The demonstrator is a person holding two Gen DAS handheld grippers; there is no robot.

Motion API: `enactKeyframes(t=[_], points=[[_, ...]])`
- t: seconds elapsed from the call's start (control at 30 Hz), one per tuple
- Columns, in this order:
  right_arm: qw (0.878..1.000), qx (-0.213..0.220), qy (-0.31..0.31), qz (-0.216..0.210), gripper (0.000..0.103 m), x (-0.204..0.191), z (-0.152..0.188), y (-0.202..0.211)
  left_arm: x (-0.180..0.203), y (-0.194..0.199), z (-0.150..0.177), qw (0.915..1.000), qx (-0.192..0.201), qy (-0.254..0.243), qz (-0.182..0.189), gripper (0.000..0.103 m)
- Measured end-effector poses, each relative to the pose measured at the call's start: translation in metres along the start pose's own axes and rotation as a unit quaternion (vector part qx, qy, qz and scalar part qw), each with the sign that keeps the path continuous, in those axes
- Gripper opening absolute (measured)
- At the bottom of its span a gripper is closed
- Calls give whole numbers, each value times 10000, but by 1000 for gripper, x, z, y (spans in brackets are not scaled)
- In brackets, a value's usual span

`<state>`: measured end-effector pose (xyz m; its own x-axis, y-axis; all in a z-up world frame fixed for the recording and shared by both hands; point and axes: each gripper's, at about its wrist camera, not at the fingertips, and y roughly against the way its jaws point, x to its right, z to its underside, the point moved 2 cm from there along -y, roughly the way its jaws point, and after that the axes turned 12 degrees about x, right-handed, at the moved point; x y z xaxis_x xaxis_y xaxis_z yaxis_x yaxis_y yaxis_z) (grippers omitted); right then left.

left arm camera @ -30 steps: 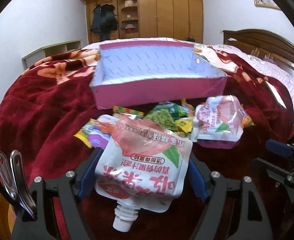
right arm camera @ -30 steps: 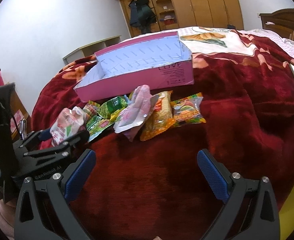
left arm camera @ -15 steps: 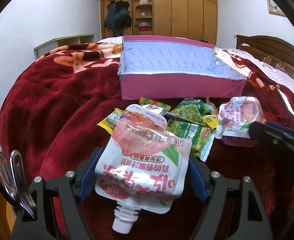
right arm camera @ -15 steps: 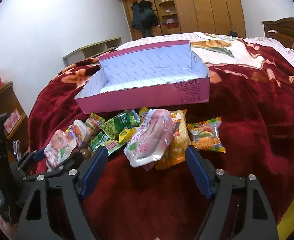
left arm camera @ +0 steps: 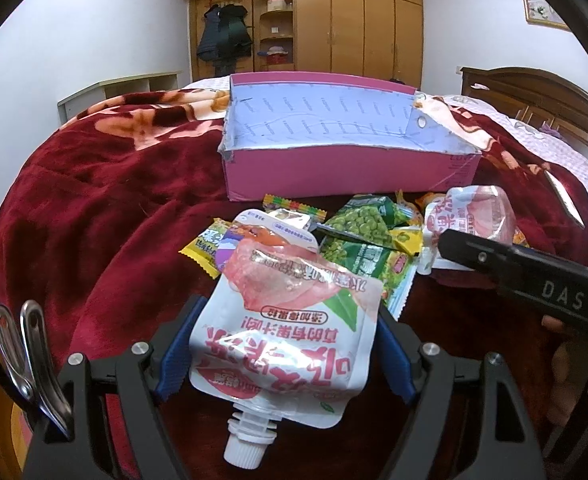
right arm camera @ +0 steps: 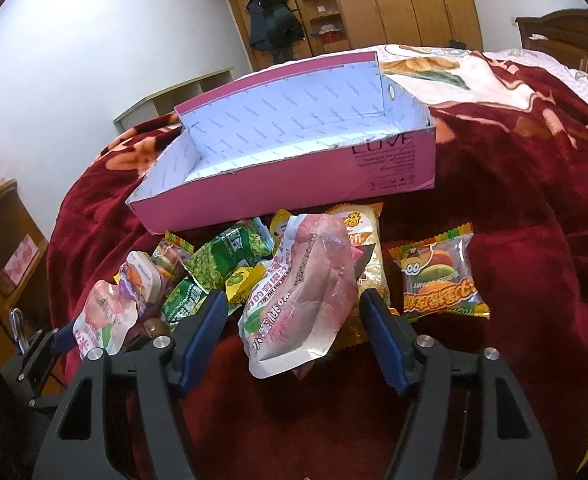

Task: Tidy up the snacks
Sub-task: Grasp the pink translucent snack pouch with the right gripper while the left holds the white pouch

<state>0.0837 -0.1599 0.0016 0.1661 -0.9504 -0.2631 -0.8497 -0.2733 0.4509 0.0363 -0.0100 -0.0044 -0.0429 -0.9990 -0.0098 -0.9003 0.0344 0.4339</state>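
My left gripper (left arm camera: 286,354) is shut on a white-and-pink jelly drink pouch (left arm camera: 284,332), spout toward the camera, held above the red blanket. It also shows at the left of the right wrist view (right arm camera: 102,320). My right gripper (right arm camera: 294,326) is open, its blue pads either side of a second pink pouch (right arm camera: 305,296) lying on the snack pile; contact is unclear. An open pink box (right arm camera: 294,176) with a white inside stands empty behind the pile, also in the left wrist view (left arm camera: 345,176).
Green pea packets (right arm camera: 222,260), a golden snack bag (right arm camera: 367,264), a fruit candy packet (right arm camera: 439,280) and small sweets lie on the red blanket (right arm camera: 513,220). A wooden headboard (left arm camera: 533,92) is at right, a wardrobe (left arm camera: 333,20) behind.
My right gripper has moved forward and narrowed until its pads flank the second pouch. My left gripper has kept its pouch and shifted a little, bringing the right gripper into its view.
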Motion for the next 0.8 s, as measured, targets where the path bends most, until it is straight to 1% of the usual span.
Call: enactKeyframes(t=[0.07, 0.1, 0.13, 0.37, 0.67, 0.8], points=[[10000, 15, -13, 2, 57, 0, 1, 0, 1, 0, 0, 10000, 2, -2, -7, 83], [10000, 22, -36, -2, 48, 1, 1, 0, 0, 0, 0, 10000, -1, 7, 4, 83], [10000, 22, -63, -16, 42, 2, 1, 0, 1, 0, -1, 10000, 1, 18, 9, 83], [9997, 49, -150, -184, 39, 1, 4, 7, 2, 8, -5, 9999, 98, 60, 93, 82], [9993, 295, -49, -217, 37, -6, 3, 33, -4, 24, -16, 9984, 290, 320, 367, 82], [9987, 429, 63, -282, 36, -12, 2, 44, -7, 28, -22, 9978, 342, 412, 392, 82]])
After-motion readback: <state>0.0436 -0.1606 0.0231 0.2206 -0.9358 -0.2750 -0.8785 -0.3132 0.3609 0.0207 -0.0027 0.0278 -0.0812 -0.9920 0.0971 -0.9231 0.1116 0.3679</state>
